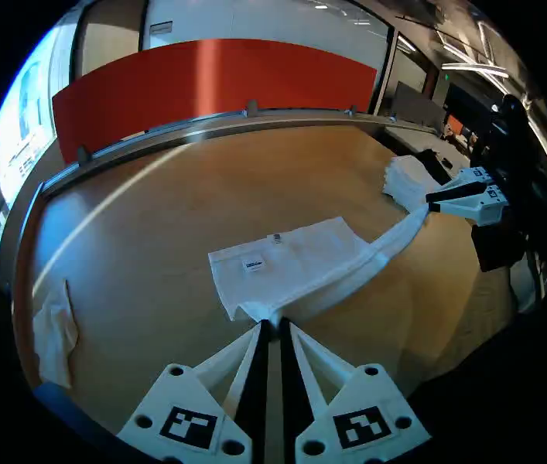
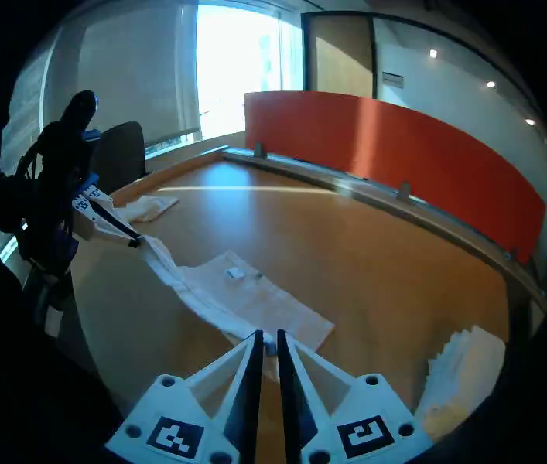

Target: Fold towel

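Towel (image 1: 296,263): lies open on the tabletop (image 1: 196,193), about the middle and toward your near edge. Most of it is flat, tag side up. One long edge is raised off the wood and drawn into a taut band between your two claws.

Left claw (image 1: 273,323): fingers pressed nearly together on one end of that raised edge.
Right claw (image 2: 267,346): the same, fingers all but closed on the other end.

Progress: early, by my reading. You have the two corners gripped and lifted, but no fold is laid. The raised edge has yet to be carried over to the opposite edge. After that, the halving and any smoothing are left.

Around:
- stack of folded towels (image 1: 406,179) near the tabletop's right end
- loose cloth (image 1: 52,332) crumpled by the left end
- red divider (image 1: 211,77) along the far edge
- chair (image 2: 122,155) beyond the left end

Nothing lies on the path of the fold. The stack sits near your right claw, so mind it.
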Demonstrator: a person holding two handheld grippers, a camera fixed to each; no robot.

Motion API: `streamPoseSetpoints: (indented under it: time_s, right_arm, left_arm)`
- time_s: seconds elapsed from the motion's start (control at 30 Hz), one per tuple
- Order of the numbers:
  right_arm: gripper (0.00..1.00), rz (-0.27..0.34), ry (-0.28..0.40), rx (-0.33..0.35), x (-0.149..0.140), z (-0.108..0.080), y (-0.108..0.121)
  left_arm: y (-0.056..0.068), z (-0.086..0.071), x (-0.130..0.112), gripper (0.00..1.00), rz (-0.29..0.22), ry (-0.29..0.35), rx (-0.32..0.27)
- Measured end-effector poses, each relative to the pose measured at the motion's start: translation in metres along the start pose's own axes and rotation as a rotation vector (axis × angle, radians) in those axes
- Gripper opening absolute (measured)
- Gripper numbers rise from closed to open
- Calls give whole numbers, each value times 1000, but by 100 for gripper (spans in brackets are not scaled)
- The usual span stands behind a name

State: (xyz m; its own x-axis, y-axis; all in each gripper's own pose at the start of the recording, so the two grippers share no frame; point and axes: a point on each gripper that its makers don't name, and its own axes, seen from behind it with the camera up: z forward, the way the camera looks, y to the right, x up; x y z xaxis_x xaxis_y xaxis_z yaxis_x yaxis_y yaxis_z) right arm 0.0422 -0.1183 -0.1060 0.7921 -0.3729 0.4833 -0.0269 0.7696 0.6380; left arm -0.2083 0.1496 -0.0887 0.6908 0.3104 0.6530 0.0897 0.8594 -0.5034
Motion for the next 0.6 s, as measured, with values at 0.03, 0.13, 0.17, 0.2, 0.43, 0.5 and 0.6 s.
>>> streamPoseSetpoints:
  time_s: [0.03,0.13,0.17,0.2,0.43,0.5,0.6]
  right_arm:
    - [12,2,1,1,1,0,0]
    - [11,2,3,4,2,2,1]
    - [11,1,4,6,2,3,1]
    - [11,-1,3,6,2,3,1]
    - [9,-10,-5,10,-1,8,3]
    - [9,-13,-8,11,-1,8,4]
    - [9,-19,-11,11,-1,9,5]
  left_arm:
    - [0,1,0,10,-1,0,-1]
    - [1,2,1,10,-6,2,-4]
    - [1,2,2,10,-8,3,-5]
    - [1,3,1,10,-12,3,-5]
    - [4,6,-1,10,-27,-3,-9]
    - [5,6,-2,10,-28,-5,-11]
    - [6,7,-1,10,-33,-5,-13]
